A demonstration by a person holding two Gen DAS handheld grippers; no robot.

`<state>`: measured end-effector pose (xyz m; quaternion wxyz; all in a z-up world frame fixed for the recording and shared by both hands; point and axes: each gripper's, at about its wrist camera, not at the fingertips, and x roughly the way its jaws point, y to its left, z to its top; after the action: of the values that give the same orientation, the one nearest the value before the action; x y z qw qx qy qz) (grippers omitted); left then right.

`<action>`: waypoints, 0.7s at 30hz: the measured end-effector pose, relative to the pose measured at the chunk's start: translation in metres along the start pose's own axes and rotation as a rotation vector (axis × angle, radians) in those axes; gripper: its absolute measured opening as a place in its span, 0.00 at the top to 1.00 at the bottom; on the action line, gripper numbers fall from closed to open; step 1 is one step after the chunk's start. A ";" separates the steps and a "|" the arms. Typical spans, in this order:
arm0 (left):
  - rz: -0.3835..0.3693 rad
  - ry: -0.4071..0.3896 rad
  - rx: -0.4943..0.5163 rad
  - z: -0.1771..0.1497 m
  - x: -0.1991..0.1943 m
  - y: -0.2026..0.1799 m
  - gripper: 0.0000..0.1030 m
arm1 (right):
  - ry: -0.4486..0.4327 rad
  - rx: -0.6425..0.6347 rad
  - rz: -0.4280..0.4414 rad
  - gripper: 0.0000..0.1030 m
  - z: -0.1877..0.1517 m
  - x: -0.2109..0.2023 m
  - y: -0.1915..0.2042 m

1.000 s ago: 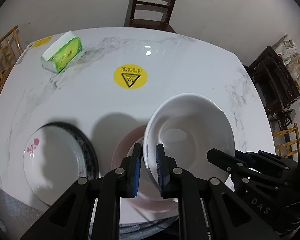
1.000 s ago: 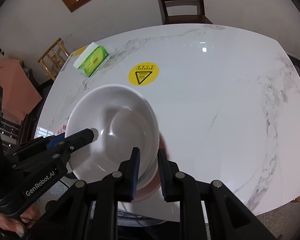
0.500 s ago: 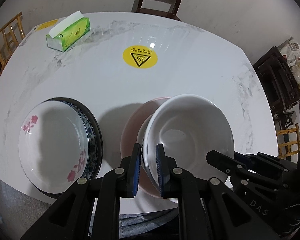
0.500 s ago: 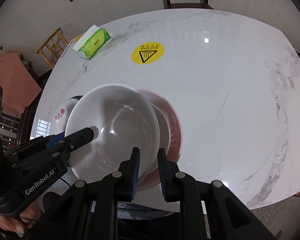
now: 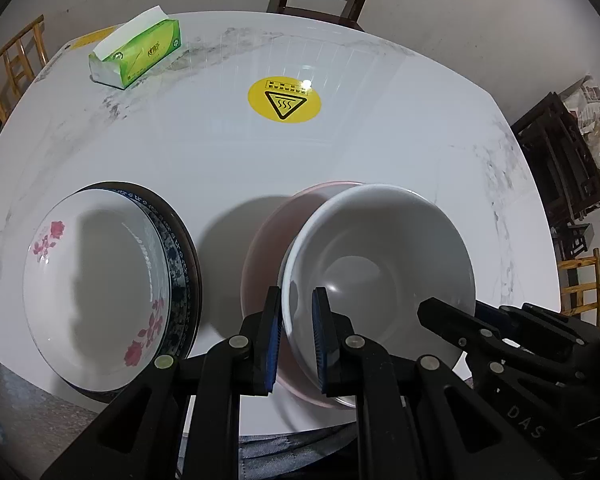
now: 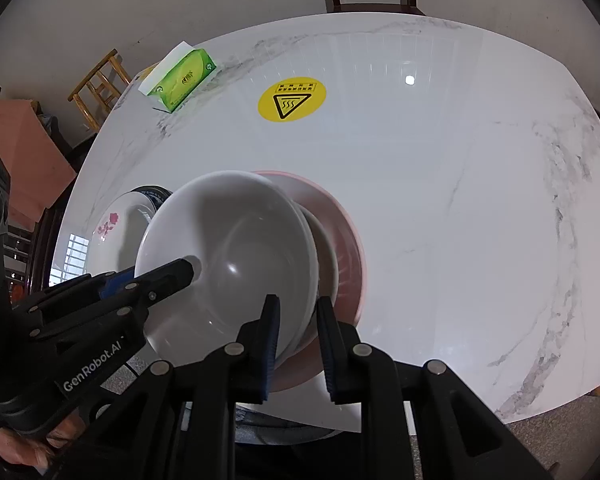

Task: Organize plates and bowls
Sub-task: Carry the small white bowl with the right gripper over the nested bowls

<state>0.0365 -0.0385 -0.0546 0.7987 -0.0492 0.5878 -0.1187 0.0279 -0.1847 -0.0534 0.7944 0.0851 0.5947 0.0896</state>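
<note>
Both jaws are almost shut on the rim of the white bowl (image 5: 380, 268): my left gripper (image 5: 296, 340) pinches its left side, my right gripper (image 6: 296, 344) its near right side. Since a second ago I have lowered the bowl, and now it sits low over the pink plate (image 6: 340, 240), where another white bowl (image 6: 326, 256) nests. On the marble table (image 5: 380, 140), the flowered bowl (image 5: 96, 280) sits left on a dark plate (image 5: 180, 256). Plenty of bare tabletop lies beyond, up to the yellow sticker (image 5: 284, 100) and tissue box (image 5: 140, 54).

white bowl (image 5: 380, 264) | over pink plate (image 5: 268, 232) (tilted) | floral plate (image 5: 96, 280) left
</note>
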 end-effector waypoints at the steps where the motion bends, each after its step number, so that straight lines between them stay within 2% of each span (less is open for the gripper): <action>1: 0.002 0.002 0.000 0.000 0.001 0.000 0.88 | 0.001 0.000 0.001 0.80 -0.001 0.001 0.000; 21: -0.003 -0.005 -0.008 0.001 0.007 0.002 0.88 | -0.002 0.002 0.009 0.79 0.002 0.010 -0.003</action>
<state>0.0398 -0.0379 -0.0612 0.7997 -0.0538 0.5863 -0.1173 0.0328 -0.1852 -0.0631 0.7944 0.0887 0.5937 0.0924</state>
